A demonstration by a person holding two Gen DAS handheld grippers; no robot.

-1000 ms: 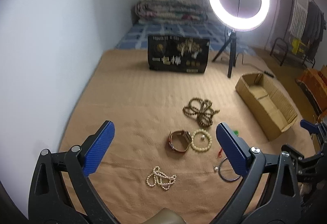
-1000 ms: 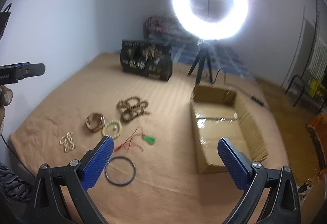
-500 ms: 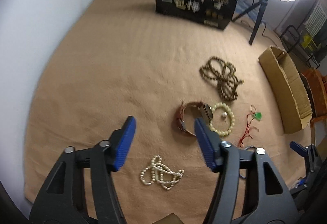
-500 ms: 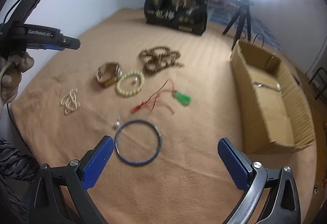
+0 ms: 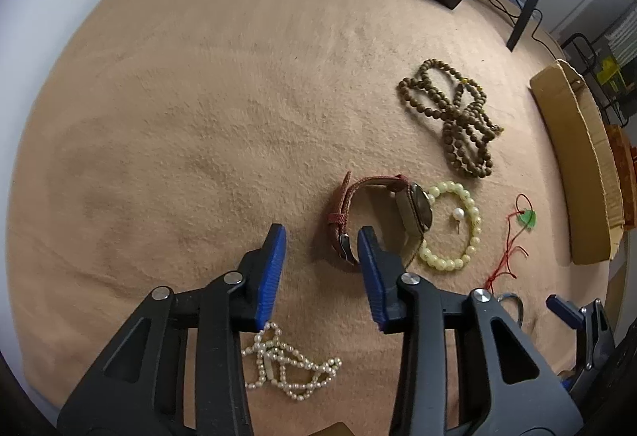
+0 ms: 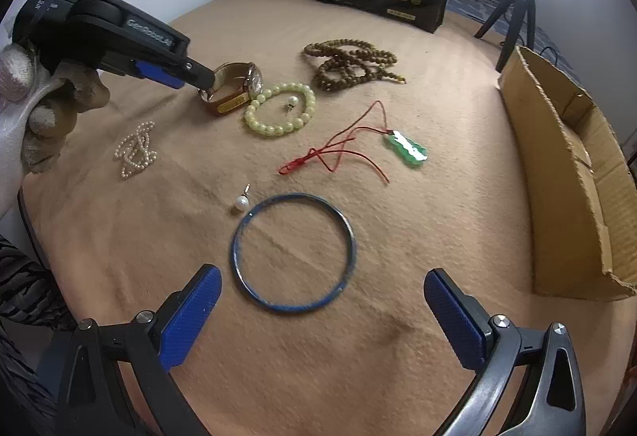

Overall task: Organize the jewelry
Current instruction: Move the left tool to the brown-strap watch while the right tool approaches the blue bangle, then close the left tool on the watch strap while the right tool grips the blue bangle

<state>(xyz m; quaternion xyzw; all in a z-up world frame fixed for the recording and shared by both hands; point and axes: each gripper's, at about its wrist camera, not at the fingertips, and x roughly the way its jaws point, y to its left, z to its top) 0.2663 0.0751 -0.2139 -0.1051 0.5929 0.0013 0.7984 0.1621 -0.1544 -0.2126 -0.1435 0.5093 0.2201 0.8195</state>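
From the left wrist we see our left gripper (image 5: 321, 239) with its jaws partly apart and nothing between them; its right finger (image 5: 370, 268) sits at the strap of the watch (image 5: 382, 213), though we cannot tell if it touches. The watch lies on the blanket (image 5: 199, 117), touching the pale bracelet (image 5: 458, 225). The pearl strand (image 5: 290, 368) lies under the gripper; the brown beads (image 5: 454, 117) lie farther off.

From the right wrist, our right gripper (image 6: 322, 312) hovers wide open over the blue bangle (image 6: 292, 253), holding nothing. A pearl earring (image 6: 241, 202) lies just beside the bangle, the jade pendant (image 6: 406, 149) beyond it, and the box (image 6: 569, 177) to the right.
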